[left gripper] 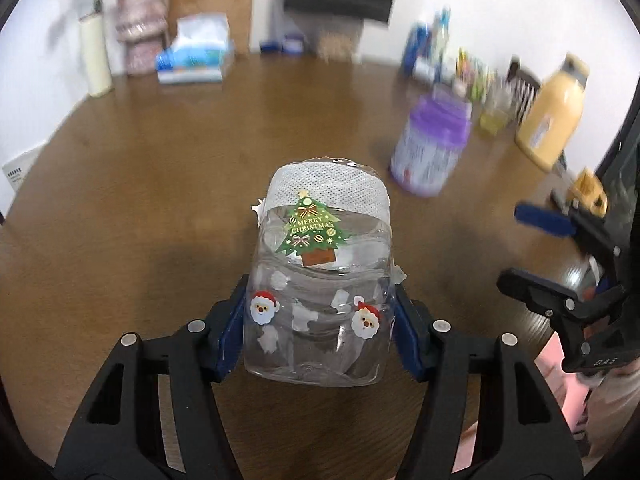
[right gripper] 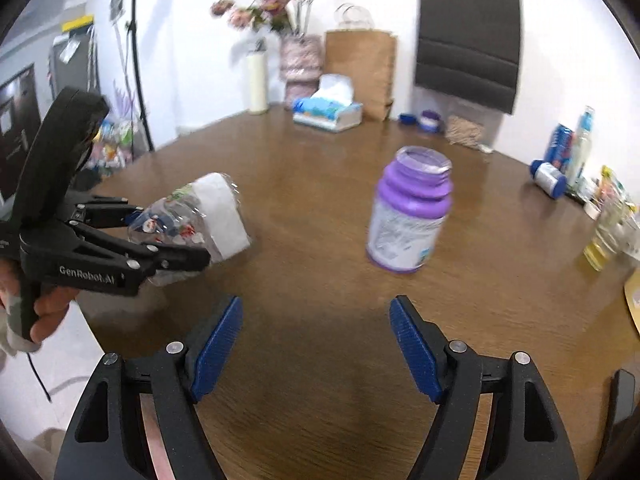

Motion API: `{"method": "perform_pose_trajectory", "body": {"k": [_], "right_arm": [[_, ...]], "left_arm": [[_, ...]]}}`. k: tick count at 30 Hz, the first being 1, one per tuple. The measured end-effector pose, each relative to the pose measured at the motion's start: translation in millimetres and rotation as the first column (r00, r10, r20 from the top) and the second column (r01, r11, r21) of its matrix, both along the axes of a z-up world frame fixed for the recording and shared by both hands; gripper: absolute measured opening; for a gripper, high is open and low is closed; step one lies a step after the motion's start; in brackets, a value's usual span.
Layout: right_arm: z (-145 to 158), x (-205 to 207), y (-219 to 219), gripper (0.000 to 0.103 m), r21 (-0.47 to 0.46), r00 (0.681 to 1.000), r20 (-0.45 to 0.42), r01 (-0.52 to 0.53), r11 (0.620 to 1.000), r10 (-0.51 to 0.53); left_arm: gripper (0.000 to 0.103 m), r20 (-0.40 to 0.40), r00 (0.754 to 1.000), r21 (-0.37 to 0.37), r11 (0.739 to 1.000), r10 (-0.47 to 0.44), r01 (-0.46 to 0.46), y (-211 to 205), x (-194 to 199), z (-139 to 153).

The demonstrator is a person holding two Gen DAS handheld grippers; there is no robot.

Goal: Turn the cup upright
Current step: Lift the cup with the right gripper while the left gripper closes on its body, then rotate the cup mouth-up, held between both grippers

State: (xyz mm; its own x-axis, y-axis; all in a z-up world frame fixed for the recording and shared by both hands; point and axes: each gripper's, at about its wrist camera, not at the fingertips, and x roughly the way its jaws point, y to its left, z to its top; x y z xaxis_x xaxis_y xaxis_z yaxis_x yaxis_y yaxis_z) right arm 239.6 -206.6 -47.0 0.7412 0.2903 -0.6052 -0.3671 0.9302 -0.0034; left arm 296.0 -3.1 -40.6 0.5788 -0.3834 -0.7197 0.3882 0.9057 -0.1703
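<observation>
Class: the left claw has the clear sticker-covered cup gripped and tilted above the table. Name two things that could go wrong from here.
1. The left claw pinches the thin clear cup near one end; it may buckle or slip.
2. The purple jar stands close by; a wide swing might knock it.

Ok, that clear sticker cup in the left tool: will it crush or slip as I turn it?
The cup looks like thin clear plastic, so it probably flexes under a hard squeeze. It seems empty, so likely light. Its smooth wall may slip between the left tool's pads, which touch only its sides.
</observation>
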Motion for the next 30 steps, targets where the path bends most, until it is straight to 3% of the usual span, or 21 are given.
{"method": "perform_pose_trajectory", "body": {"k": [3,5,8,10,13,15,18,21,23,28,30], "right_arm": [[31.9,2.3,-11.9,0.081,0.097,0.998,0.064,-0.032,0.995,0.026],[59.8,6.8,-9.4,0.081,0.093,0.99,0.131,-0.06,0.994,0.048],[104.0,9.8,-3.0,0.081,0.117,0.964,0.239,-0.143,0.983,0.112],[135.8,19.2,-1.8,0.084,0.192,0.944,0.272,-0.241,0.951,0.184],[182.4,41.2,-4.7,0.09,0.335,0.926,0.286,-0.337,0.88,0.246],[204.4,55.2,-6.9,0.09,0.405,0.91,0.305,-0.391,0.826,0.281],[209.9,81.7,-1.4,0.09,0.454,0.928,0.245,-0.365,0.813,0.28],[190.5,110.4,7.8,0.09,0.533,0.94,0.129,-0.335,0.777,0.317],[175.8,124.5,11.2,0.09,0.557,0.953,0.059,-0.279,0.782,0.298],[161.0,147.5,4.2,0.09,0.645,0.944,-0.004,-0.25,0.722,0.33],[157.5,151.6,5.2,0.084,0.662,0.938,-0.012,-0.252,0.706,0.347]], "left_arm": [[0.058,0.115,0.992,-0.067,0.996,0.058,-0.051,11.2,-4.8,39.2],[0.058,0.229,0.968,-0.148,0.986,0.106,-0.073,25.8,-10.4,80.5],[0.058,0.382,0.903,-0.287,0.954,0.199,-0.089,49.0,-20.9,141.3],[0.058,0.442,0.868,-0.307,0.948,0.224,-0.089,52.1,-20.2,169.0],[0.059,0.548,0.797,-0.286,0.952,0.253,-0.105,47.0,-13.1,202.7],[0.059,0.579,0.774,-0.261,0.958,0.255,-0.12,36.7,-7.9,202.0],[0.059,0.617,0.76,-0.218,0.972,0.203,-0.082,17.1,-7.0,180.1],[0.059,0.642,0.751,-0.172,0.984,0.154,-0.055,-6.2,-2.2,153.8],[0.059,0.657,0.74,-0.174,0.984,0.144,-0.037,-11.8,0.2,144.0],[0.059,0.648,0.746,-0.199,0.98,0.153,-0.029,-9.3,10.1,136.1],[0.059,0.655,0.739,-0.207,0.978,0.158,-0.025,-8.8,7.7,135.5]]}}
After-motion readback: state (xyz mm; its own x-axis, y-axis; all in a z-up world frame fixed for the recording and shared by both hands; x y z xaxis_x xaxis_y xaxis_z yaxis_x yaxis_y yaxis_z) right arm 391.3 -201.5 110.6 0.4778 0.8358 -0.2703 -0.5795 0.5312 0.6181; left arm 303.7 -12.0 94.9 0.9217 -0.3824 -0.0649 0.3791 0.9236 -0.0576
